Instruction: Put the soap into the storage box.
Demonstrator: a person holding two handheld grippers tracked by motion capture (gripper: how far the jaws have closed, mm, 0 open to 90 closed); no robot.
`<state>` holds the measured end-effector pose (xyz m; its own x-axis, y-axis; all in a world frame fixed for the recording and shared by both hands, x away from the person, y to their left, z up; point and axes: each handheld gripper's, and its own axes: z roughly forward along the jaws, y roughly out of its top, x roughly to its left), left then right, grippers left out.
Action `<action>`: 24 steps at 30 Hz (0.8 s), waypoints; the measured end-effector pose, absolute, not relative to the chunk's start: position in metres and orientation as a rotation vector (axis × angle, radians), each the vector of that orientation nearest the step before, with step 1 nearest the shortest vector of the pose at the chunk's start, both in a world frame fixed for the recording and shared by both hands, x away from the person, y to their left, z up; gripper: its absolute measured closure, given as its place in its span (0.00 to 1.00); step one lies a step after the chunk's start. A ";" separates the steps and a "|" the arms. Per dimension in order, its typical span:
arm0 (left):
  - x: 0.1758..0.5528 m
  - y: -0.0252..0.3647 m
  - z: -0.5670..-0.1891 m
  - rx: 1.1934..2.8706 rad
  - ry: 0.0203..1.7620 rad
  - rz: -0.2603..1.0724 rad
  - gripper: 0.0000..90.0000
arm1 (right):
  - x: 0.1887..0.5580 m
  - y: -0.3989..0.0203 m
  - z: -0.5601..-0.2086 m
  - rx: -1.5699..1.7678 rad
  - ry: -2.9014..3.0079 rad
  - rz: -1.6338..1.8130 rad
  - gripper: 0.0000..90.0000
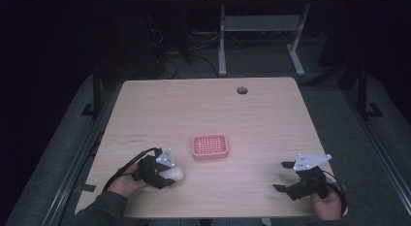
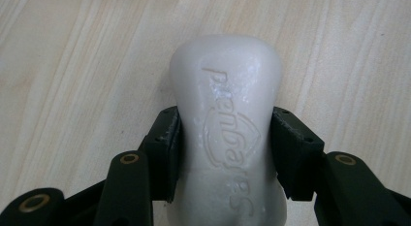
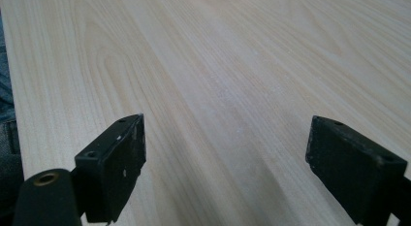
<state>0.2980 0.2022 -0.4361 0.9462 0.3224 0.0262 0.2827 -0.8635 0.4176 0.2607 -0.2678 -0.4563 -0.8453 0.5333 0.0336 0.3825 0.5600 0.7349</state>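
So the left tool (image 2: 225, 153) is clamped across the soap bar (image 2: 227, 114), low over the counter (image 1: 203, 109); the pink dish (image 1: 210, 146) sits just up-right. Right tool (image 1: 287, 176) gapes empty, farther off.

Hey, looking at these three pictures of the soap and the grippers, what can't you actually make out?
- Near end of the white embossed soap bar: cut off by the bottom edge of the left gripper view.
- The soap bar in the high view: mostly covered by the left gripper.
- Inside of the pink gridded plastic soap dish: too small in the high view.
- Floor around the light wooden table: too dark.
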 end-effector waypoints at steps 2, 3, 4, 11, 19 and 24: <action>0.298 0.201 -0.436 2.681 0.431 0.138 0.55 | 0.261 -0.268 -0.457 0.769 2.600 1.163 0.16; 0.298 0.201 -0.435 2.683 0.429 0.139 0.55 | 0.261 -0.268 -0.457 0.767 2.600 1.163 0.16; 0.298 0.201 -0.435 2.687 0.425 0.142 0.55 | 0.261 -0.268 -0.457 0.769 2.601 1.163 0.16; 0.297 0.201 -0.427 2.677 0.421 0.158 0.55 | 0.259 -0.268 -0.457 0.778 2.597 1.173 0.16; 0.303 0.194 -0.421 2.677 0.406 0.148 0.55 | 0.259 -0.269 -0.457 0.774 2.597 1.182 0.16; 0.308 0.190 -0.418 2.678 0.406 0.147 0.55 | 0.258 -0.269 -0.456 0.775 2.590 1.198 0.16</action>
<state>0.3078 0.1904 -0.4176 0.9517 0.3045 0.0401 0.2593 -0.8666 0.4263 0.2578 -0.2691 -0.4565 -0.8467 0.5296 0.0501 0.3813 0.5384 0.7515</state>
